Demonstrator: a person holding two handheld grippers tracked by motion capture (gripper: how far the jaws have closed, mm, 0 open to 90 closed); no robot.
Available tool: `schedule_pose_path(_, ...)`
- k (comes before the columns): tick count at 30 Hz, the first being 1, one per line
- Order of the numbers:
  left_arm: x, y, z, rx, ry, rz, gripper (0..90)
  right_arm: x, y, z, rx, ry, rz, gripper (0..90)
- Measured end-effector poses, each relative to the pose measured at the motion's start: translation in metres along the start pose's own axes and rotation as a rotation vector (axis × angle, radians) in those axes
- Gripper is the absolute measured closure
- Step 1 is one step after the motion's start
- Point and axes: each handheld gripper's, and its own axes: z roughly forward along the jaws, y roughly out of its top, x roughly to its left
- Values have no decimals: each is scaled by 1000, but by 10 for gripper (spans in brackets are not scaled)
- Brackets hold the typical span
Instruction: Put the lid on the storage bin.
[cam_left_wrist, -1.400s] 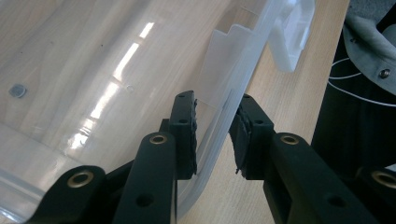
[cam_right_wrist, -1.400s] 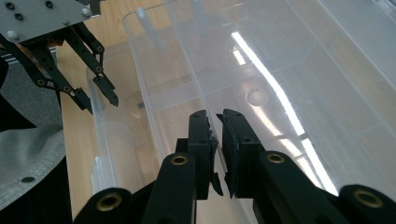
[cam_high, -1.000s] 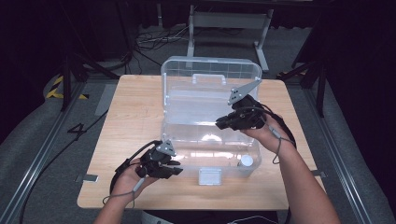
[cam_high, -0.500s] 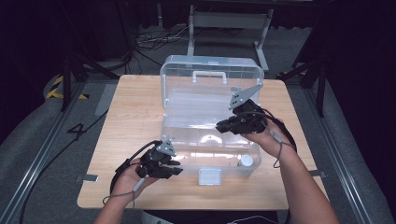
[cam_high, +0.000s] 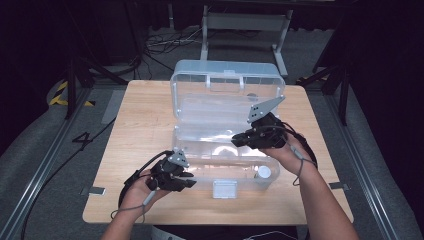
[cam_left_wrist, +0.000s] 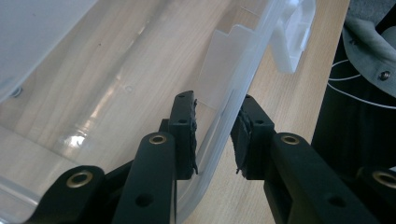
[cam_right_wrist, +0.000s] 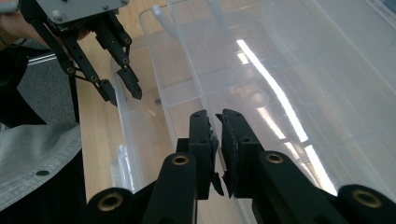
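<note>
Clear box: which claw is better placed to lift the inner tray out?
Right. The right claw looks pinched on the tray edge inside the box. The left claw straddles the box's front wall with its pads apart, so it is better suited to steadying it.

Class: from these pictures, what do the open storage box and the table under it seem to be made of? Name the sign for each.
Storage box: probably clear plastic, glossy; the tabletop shows through its walls and light glints off them. Table: looks like light wood or wood-look laminate, matt; faint grain lines run along it.
</note>
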Motion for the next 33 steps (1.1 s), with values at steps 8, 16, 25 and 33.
schedule_pose_path(8, 0, 0, 0, -2, 0, -4, 717, 5, -5, 0, -10, -4, -10, 830)
schedule_pose_path(16, 0, 0, 0, -3, 1, -5, 716, 8, -6, 1, -7, -11, -11, 829)
schedule_pose_path(25, -1, 0, 0, -3, 8, 7, 714, 12, -9, 2, 6, -6, -28, 830)
schedule_pose_path(33, -1, 0, 0, 3, 14, 12, 715, 15, -14, 4, 0, 8, -28, 832)
